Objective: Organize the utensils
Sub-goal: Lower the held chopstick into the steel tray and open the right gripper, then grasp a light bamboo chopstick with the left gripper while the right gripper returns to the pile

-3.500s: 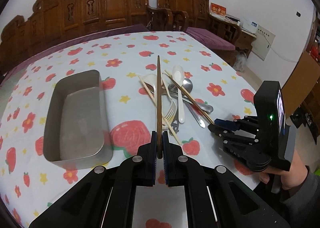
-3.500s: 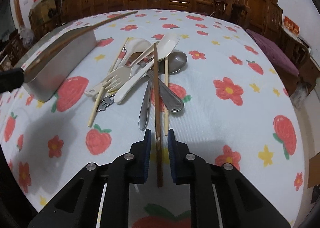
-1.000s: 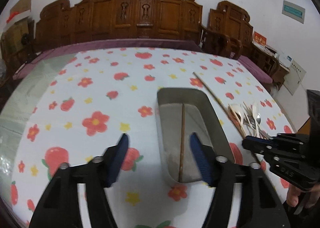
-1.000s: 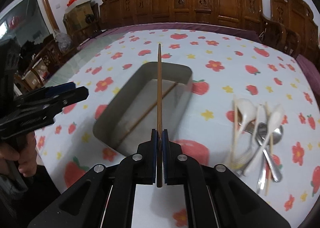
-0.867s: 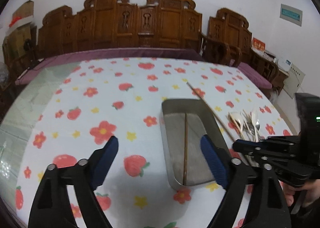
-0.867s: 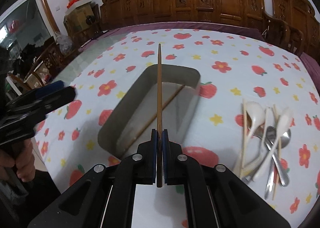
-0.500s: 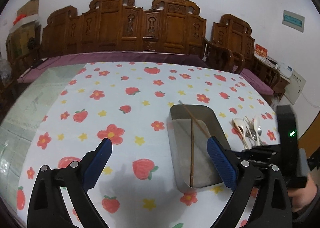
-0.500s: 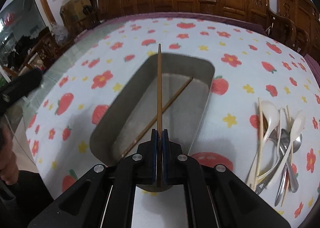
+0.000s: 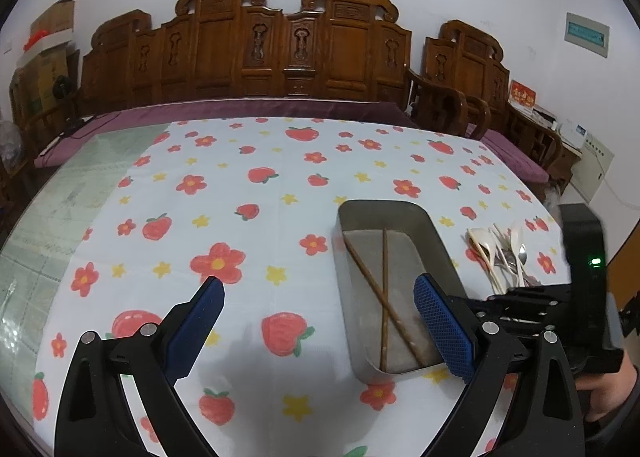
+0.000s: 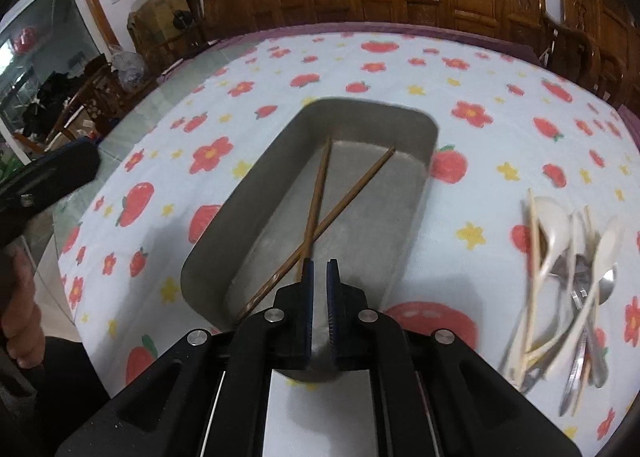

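Presently, notes on this moment, largest item first.

Counter (image 9: 248,217): carrying a strawberry-and-flower cloth; everything is sitting toward its right side.

Metal tray (image 10: 404,213): lying lengthwise between the two claws, serving as the collecting bin; judged the sorted utensils are meant to end up here.

Utensil pile (image 10: 568,265): spoons, pale chopsticks and steel cutlery, overlapping in a heap on the cloth just beside the tray's right wall, not yet sorted.

Brown chopsticks (image 10: 316,201): both lying inside the tray, crossing each other near their lower ends; judged dropped rather than aligned, hence the cross.

Left claw (image 9: 320,321): hanging spread wide above the cloth, gripping nothing; the tray is sitting just behind its right pad (image 9: 442,329).

Right claw (image 10: 320,297): hovering over the tray's near end, jaws narrowly apart with nothing between them.

Left view only: showing the right claw's black body (image 9: 580,277) with a green light glowing, and the tray's near wall.

Right view only: showing the pile closely enough to separate individual spoons, though motion is blurring them.

Next move, judged: the pile is needing the next pick.
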A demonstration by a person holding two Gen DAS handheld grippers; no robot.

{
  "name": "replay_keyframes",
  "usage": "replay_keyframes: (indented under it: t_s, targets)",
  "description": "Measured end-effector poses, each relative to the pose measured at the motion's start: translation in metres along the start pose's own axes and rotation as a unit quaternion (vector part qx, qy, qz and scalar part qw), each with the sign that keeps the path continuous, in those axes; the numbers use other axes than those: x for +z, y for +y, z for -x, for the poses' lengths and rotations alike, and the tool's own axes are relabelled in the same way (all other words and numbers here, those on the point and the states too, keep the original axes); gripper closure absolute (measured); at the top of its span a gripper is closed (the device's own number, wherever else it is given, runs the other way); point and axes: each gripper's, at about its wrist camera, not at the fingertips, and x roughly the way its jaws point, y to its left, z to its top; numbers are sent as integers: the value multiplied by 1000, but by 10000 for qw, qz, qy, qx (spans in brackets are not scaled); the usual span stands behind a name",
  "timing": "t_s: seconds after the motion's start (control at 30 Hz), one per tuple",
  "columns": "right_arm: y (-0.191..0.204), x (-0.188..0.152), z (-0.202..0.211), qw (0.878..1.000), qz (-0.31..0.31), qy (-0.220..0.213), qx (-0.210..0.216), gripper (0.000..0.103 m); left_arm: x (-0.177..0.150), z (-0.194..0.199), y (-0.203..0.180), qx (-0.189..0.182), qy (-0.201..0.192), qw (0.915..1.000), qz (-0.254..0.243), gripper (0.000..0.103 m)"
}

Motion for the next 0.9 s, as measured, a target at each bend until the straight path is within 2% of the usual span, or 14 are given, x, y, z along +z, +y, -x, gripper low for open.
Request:
replay_keyframes:
  t_s: [0.17,0.27,0.33,0.4,0.47,0.67,0.9]
  targets:
    - [-17,-12,40,9991,26,-377,-193,94,-6,-5,-20,-211,104,9996,-130,11]
    - [-32,-23,65,9975,56,-525,-474,94,-8,-5,-37,-292,86,9992,-261,11]
    - [-43,-32,83,9956,86,-620,-696,84,-10,-5,-50,-379,67,9987,-330,11]
    - [-54,-40,96,9936,99,-669,-907,78,-11,-6,-60,-465,60,9982,-381,11]
    - [-69,-50,108,9918,56,-692,-1075,77,-14,-8,-70,-538,75,9976,-438,11]
    - [-106,-71,116,9882,-138,-641,-1384,77,-21,-14,-99,-722,115,9955,-598,11]
    - [-143,-85,103,9849,-317,-595,-1595,77,-32,-21,-124,-782,171,9939,-757,11]
